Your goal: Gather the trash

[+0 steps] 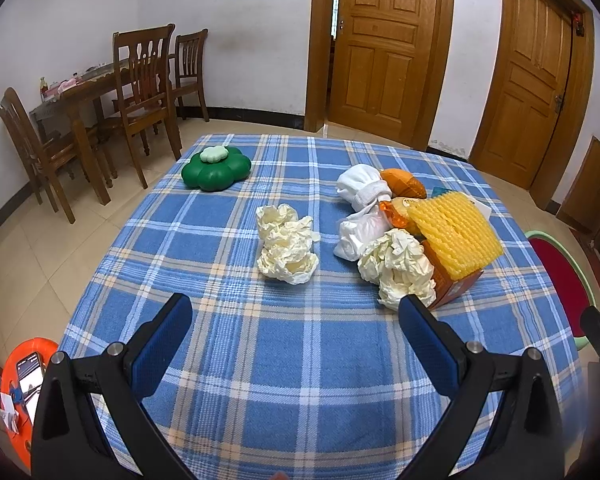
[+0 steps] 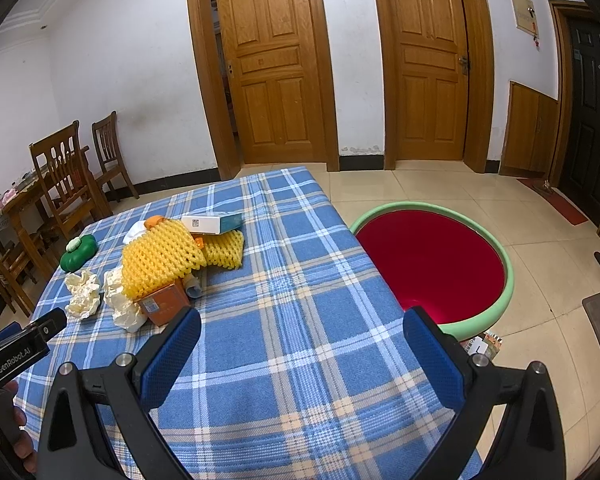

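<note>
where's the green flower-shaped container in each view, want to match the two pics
Left wrist: green flower-shaped container sits at the far left of the plaid tablecloth, upper left of centre.
Right wrist: it shows small at the left edge of the table, left of the yellow foam netting.
Shared landmark: the lone crumpled paper wad lies nearest it in both views.

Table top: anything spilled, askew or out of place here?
Nothing spilled. Litter sits on the table: a crumpled paper wad lies alone, and yellow foam netting is draped over a tilted orange box in a jumbled heap. The green-rimmed bin stands on the floor beside the table.
</note>
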Demonstrator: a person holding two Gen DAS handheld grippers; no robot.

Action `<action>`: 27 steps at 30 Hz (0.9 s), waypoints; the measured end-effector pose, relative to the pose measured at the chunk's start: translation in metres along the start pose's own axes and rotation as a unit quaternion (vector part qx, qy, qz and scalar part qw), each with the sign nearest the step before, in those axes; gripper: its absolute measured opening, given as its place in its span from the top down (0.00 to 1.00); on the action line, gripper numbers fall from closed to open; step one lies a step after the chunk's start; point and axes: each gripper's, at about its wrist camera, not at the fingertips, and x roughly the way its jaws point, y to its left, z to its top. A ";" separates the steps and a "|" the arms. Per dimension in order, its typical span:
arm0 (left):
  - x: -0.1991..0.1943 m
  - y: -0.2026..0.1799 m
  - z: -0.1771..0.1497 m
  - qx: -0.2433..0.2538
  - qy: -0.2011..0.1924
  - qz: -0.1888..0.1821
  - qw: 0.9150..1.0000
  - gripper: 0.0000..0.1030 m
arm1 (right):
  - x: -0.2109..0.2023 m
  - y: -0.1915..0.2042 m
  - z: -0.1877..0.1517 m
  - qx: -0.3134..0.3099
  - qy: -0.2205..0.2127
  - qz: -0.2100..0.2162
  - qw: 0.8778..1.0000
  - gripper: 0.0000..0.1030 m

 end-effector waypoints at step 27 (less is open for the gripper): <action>0.001 0.000 0.000 -0.002 0.001 0.001 1.000 0.02 | 0.001 0.000 0.000 0.000 0.002 0.000 1.000 0.00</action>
